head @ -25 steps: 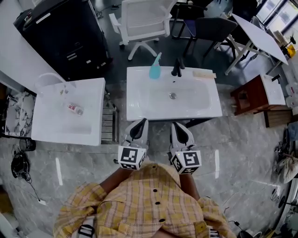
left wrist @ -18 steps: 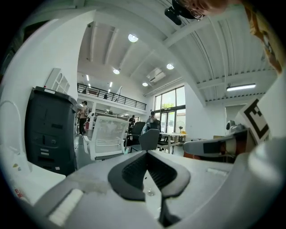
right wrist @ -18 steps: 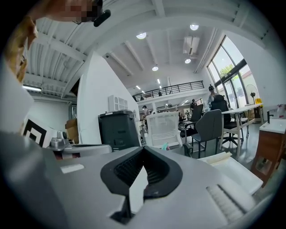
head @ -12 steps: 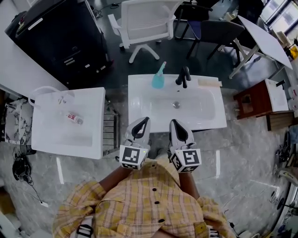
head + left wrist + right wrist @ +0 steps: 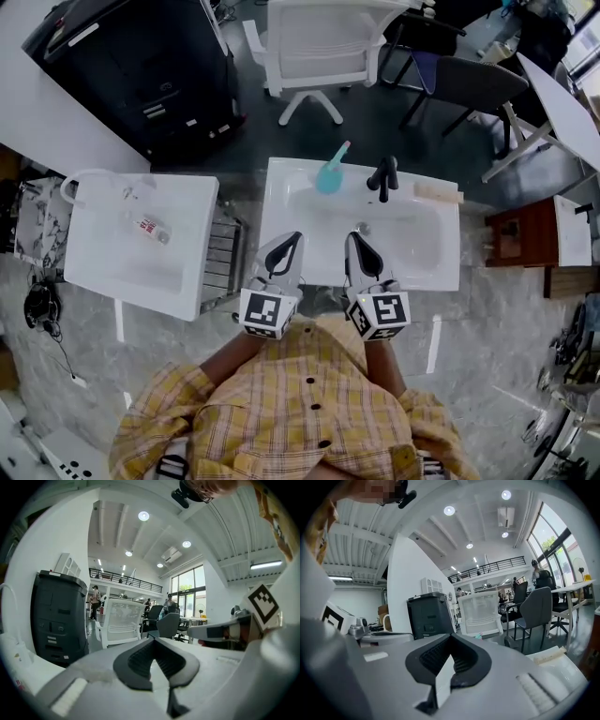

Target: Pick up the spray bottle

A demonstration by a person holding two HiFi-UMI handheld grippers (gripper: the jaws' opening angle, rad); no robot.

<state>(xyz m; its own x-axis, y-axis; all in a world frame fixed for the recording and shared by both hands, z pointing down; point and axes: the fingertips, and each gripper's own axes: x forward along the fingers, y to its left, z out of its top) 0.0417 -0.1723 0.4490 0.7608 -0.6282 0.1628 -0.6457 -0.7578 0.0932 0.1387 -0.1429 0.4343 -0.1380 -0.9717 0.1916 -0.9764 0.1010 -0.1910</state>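
Observation:
The teal spray bottle (image 5: pixel 330 173) stands on the back rim of the white sink basin (image 5: pixel 281 217), left of the black faucet (image 5: pixel 382 178). My left gripper (image 5: pixel 292 240) and right gripper (image 5: pixel 353 240) are side by side over the basin's near edge, both shut and empty, well short of the bottle. In the right gripper view the shut jaws (image 5: pixel 451 638) point at the room, with the bottle's teal tip (image 5: pixel 479 635) just above them. The left gripper view shows shut jaws (image 5: pixel 153 641) aimed at a white chair (image 5: pixel 119 620).
A second white sink (image 5: pixel 112 262) at the left holds a small clear bottle (image 5: pixel 150 228). A pale bar (image 5: pixel 439 193) lies on the basin's right back rim. Behind are a black cabinet (image 5: pixel 141 66), a white office chair (image 5: pixel 319 47) and a brown side table (image 5: pixel 520 234).
Both grippers have moved forward from the floor in front of the sink to over its near edge. The bottle now lies closer to them. The jaws stayed shut.

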